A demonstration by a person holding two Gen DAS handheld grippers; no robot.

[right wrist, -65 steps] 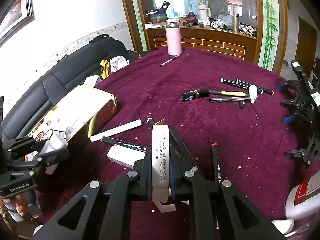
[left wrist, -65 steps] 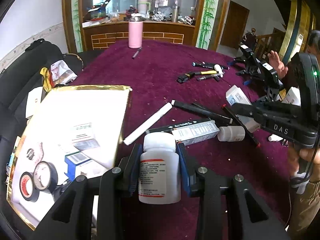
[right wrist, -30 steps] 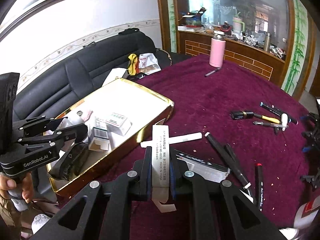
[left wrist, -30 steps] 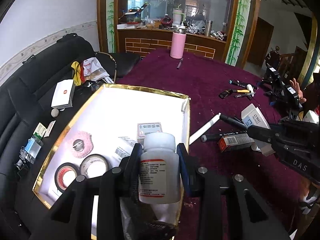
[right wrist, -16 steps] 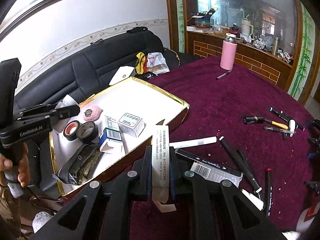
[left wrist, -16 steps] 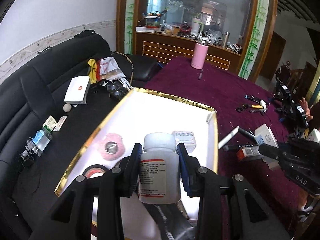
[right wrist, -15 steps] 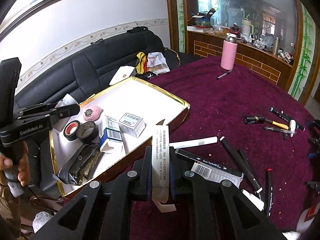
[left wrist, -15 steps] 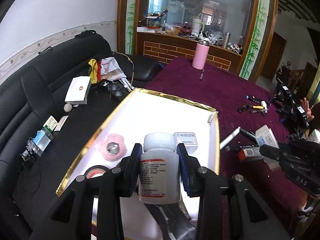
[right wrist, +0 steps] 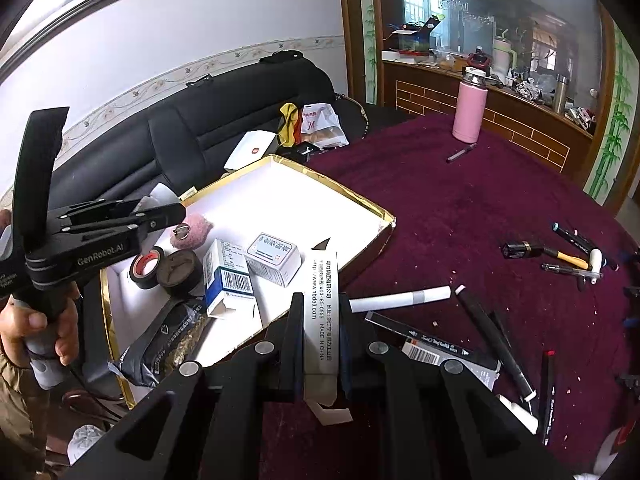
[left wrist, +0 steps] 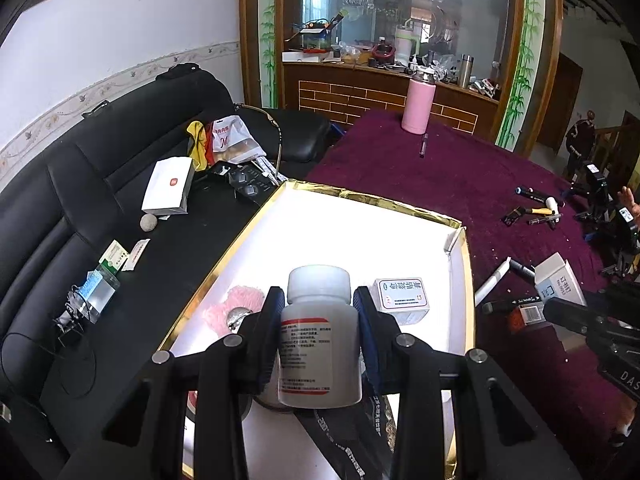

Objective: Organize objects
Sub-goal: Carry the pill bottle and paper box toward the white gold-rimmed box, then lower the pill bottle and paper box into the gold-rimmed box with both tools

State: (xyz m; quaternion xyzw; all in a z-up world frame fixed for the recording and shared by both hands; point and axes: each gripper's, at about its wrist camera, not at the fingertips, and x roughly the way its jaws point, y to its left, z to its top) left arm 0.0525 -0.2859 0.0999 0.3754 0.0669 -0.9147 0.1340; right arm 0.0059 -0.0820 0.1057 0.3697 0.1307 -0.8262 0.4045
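Note:
A white pill bottle [left wrist: 320, 332] with a red-striped label stands upright between the pads of my left gripper [left wrist: 319, 304], which is shut on it. It hangs over the near part of a gold-rimmed white box [left wrist: 376, 200]. In the right wrist view the left gripper [right wrist: 176, 212] reaches over the box's [right wrist: 352, 196] left side, held by a hand. My right gripper [right wrist: 320, 304] is shut on a narrow white printed carton [right wrist: 324, 320], just outside the box's near-right wall.
Inside the box lie two tape rolls [right wrist: 180, 272], a blue-white carton [right wrist: 228, 276], a white carton [right wrist: 274, 258], a pink puff [right wrist: 192, 230] and a black pouch [right wrist: 168, 340]. Pens, markers [right wrist: 492, 320] and a white tube [right wrist: 400, 298] litter the maroon table. A pink flask [right wrist: 470, 108] stands far back; a cluttered black sofa [left wrist: 80, 200] lies left.
My left gripper has carried the bottle from the table out over the box, toward the sofa side. My right gripper has drifted left with its carton, up to the box's wall.

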